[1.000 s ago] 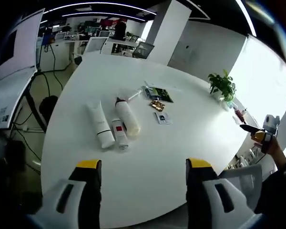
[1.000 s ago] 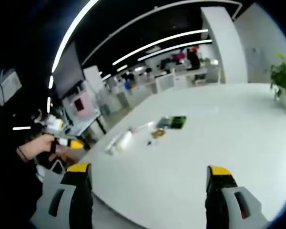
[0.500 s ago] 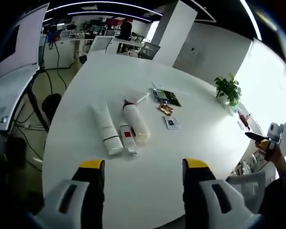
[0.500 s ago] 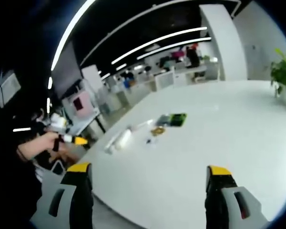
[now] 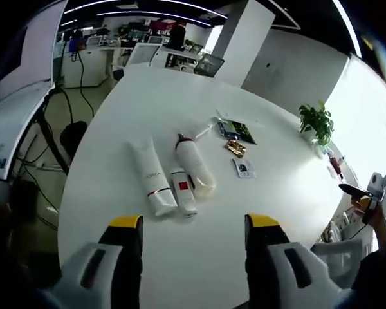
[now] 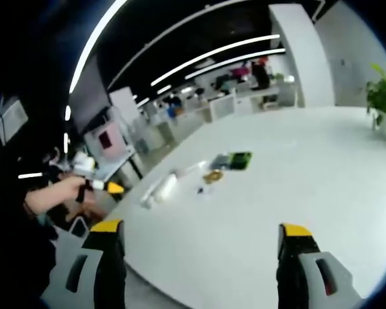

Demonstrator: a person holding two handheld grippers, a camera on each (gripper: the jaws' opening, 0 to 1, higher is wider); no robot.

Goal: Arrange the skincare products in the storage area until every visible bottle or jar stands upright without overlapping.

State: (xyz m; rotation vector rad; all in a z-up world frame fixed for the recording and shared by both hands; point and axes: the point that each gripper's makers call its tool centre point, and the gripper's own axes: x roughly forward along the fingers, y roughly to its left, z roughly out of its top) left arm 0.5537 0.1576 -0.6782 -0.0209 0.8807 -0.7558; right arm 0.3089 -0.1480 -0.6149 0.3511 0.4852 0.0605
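White table (image 5: 180, 257): tubes (image 5: 153, 185) legible leftward.

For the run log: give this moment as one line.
left gripper: open, empty | right gripper: open, empty | white tube, small red-label tube, cream bottle: lying flat, side by side on table | stage: approach, nothing grasped

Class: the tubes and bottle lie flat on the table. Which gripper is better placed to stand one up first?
Probably the left gripper: open, facing the tubes and bottle just ahead. From the right gripper, they lie far across the table.
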